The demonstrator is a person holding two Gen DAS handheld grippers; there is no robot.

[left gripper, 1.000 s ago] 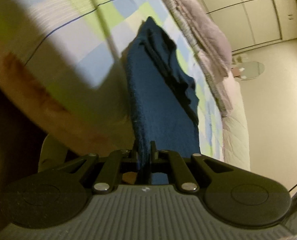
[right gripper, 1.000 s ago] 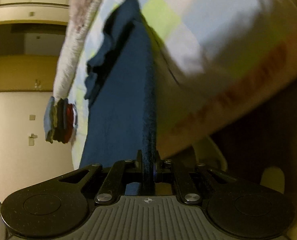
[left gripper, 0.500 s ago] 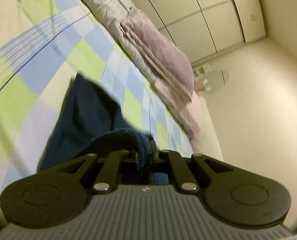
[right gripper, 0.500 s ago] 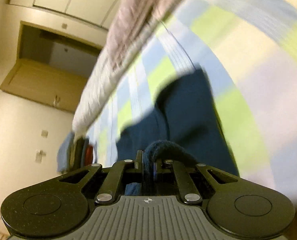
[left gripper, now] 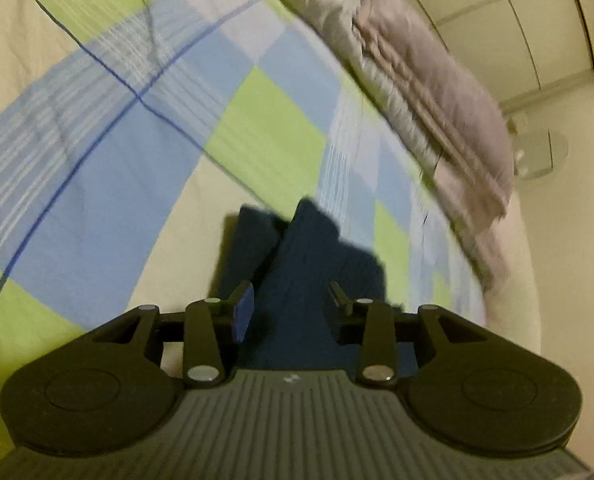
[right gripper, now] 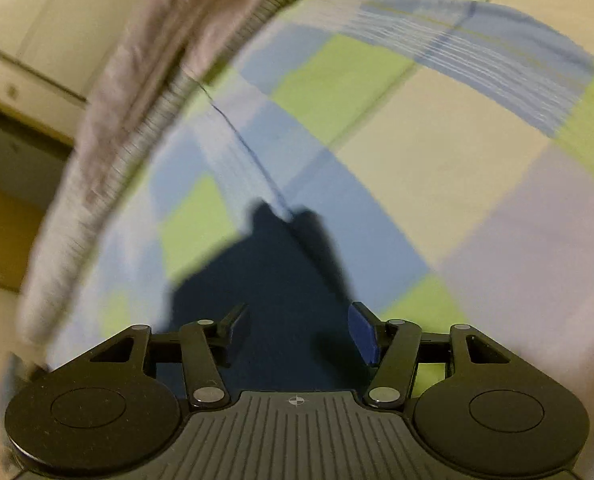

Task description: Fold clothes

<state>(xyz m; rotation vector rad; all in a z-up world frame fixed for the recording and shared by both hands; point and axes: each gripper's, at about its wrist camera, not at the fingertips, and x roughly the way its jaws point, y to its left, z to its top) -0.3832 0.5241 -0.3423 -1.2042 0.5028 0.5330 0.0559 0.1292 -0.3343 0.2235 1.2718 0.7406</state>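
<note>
A dark navy garment (left gripper: 305, 264) lies on the checked bedsheet (left gripper: 97, 160) of green, blue and cream squares. In the left wrist view my left gripper (left gripper: 291, 304) is open just above the cloth, which shows between its spread fingers. In the right wrist view the same navy garment (right gripper: 273, 280) lies on the sheet (right gripper: 437, 152), and my right gripper (right gripper: 297, 330) is open over its near part. Neither gripper holds cloth.
A rolled grey-pink quilt (left gripper: 429, 92) lies along the far edge of the bed, also in the right wrist view (right gripper: 137, 80). Beyond are white wardrobe doors (left gripper: 537, 20), a pale floor and a round clear object (left gripper: 541, 154).
Both grippers were shut on the garment's edge and carried it up and forward over the bed. Now both have opened and let the cloth drop onto the sheet.
</note>
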